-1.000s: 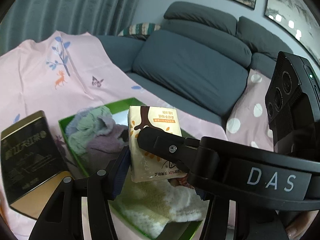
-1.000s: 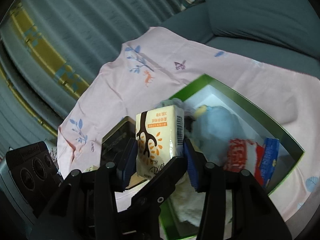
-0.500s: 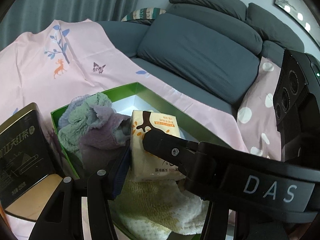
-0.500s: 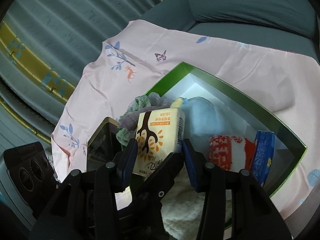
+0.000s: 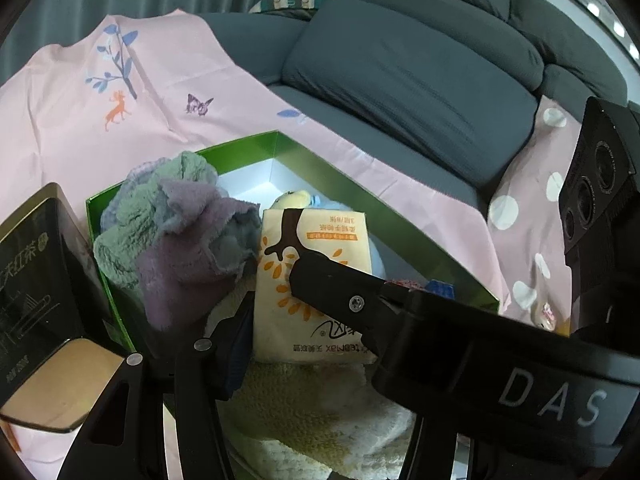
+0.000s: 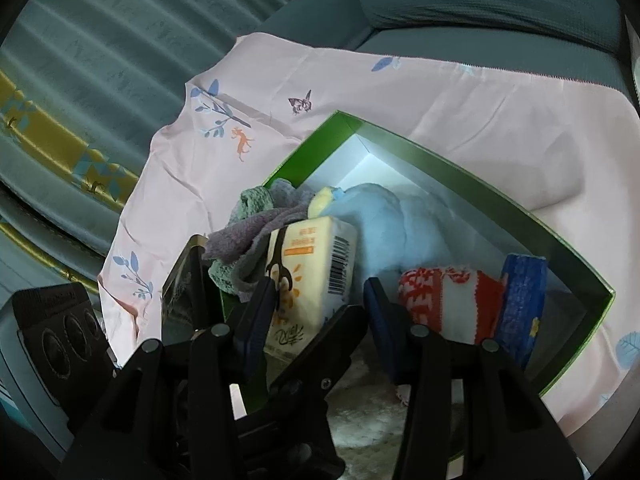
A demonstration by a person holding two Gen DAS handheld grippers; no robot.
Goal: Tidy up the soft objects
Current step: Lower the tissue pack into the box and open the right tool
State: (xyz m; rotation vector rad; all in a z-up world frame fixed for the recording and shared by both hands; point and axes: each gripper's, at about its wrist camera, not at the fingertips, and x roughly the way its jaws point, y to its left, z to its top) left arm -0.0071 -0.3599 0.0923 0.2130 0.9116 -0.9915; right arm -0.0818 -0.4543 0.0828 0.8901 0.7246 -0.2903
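Tissue pack, single, inside one green box; left tongs, right tongs: grip unclear.

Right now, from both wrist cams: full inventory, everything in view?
green box: 1, green outside and white inside, open, on the pink sheet
tissue pack: 1, cream and orange, in the box between the fingers
fluffy cloths: a bundle, count unclear, grey-green and purple, box's left corner
plush toy: 1, light blue, behind the tissue pack
knit cloth: 1, red and white, box's right end
blue item: 1, beside the knit cloth
towel: 1, cream, near end of the box
tin: 1, black, left of the box
pink sheet: 1, spread under the box
sofa: 1, grey, behind
dotted pillow: 1, pink and white, on the sofa
right gripper: fingers slightly off the pack
left gripper: far finger hidden
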